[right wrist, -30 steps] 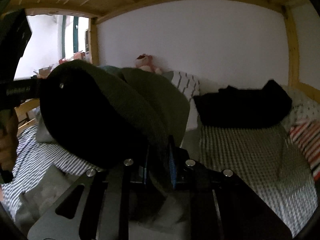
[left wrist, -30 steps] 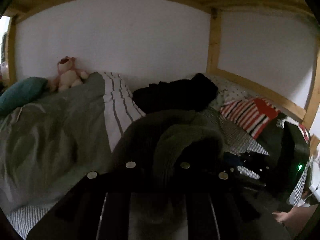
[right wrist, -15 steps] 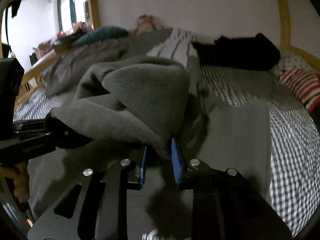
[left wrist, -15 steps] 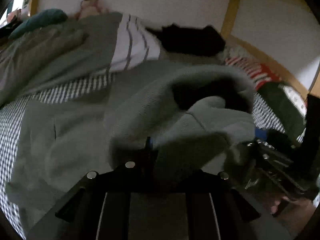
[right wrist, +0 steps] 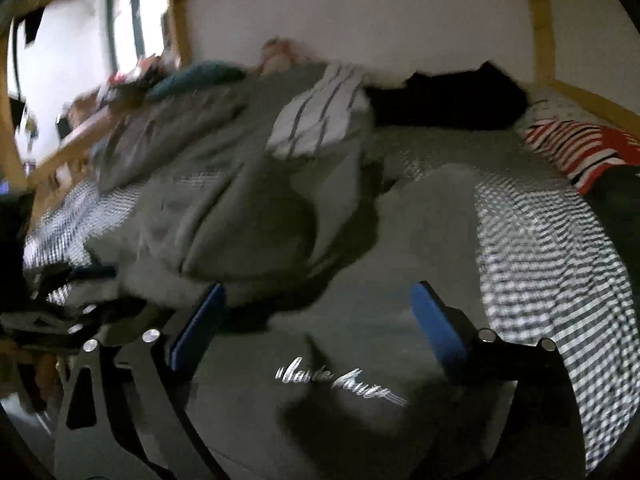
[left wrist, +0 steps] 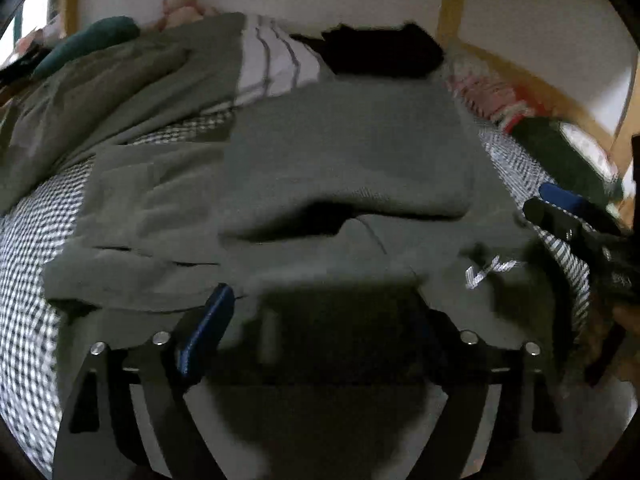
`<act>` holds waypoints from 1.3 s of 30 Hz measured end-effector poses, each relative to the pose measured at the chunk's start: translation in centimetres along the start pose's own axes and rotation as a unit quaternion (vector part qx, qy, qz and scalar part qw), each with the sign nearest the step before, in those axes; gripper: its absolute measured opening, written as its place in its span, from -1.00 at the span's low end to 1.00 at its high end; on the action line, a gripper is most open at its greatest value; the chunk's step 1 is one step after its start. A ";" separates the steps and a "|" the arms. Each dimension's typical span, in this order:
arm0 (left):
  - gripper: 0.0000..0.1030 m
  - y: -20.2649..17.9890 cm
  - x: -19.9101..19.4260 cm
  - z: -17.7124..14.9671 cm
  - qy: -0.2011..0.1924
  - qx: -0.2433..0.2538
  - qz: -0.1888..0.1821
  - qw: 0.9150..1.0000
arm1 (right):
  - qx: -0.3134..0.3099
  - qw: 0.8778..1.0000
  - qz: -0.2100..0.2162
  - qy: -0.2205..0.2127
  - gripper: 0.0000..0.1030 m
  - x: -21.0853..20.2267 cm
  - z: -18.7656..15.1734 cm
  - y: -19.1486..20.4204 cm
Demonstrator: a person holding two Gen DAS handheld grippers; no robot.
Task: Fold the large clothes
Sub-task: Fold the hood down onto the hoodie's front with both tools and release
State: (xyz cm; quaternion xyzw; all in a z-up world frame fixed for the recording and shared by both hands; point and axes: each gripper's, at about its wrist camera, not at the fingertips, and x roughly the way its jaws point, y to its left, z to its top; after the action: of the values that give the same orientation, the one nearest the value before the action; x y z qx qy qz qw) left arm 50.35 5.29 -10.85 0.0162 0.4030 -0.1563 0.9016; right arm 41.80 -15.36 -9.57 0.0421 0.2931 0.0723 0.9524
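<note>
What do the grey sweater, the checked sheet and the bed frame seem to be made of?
Grey sweater: apparently a soft knit or fleece, matte, with thick rounded folds and white script lettering; the blur hides the weave.
Checked sheet: thin woven fabric, probably cotton, with a flat printed check.
Bed frame: light wood, seemingly unpainted, yellowish with square-cut beams.

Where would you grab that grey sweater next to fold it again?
Probably the grey sweater by its near hem corners, coming from the bed's near edge: it lies fairly flat, that edge is closest, and both grippers, left gripper and right gripper, are opening above it.
</note>
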 end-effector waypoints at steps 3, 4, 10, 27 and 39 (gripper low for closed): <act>0.83 1.6 -2.6 3.1 -0.036 -0.029 0.004 0.999 | 0.013 1.000 -0.004 -0.012 0.87 0.4 3.7 -0.7; 0.83 1.8 -2.8 4.6 -0.046 -0.031 0.002 0.998 | 0.012 1.000 -0.007 -0.011 0.87 1.1 4.9 -0.6; 0.87 1.8 5.7 12.9 0.001 -0.013 0.058 0.998 | -0.025 0.991 -0.001 0.130 0.87 12.6 9.9 2.7; 0.91 2.8 8.9 6.7 0.058 -0.018 0.081 0.995 | -0.035 0.980 -0.045 0.188 0.95 13.4 3.5 4.1; 0.91 2.3 9.9 1.8 0.051 -0.024 0.092 0.994 | -0.001 0.976 -0.022 0.215 0.95 13.8 -1.1 4.0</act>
State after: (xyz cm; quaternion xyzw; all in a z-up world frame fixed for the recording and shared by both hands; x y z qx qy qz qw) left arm 58.53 4.58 -17.06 0.0398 0.4493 -0.0619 0.8903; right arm 51.96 -9.09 -17.60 0.0181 0.4918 0.0586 0.8685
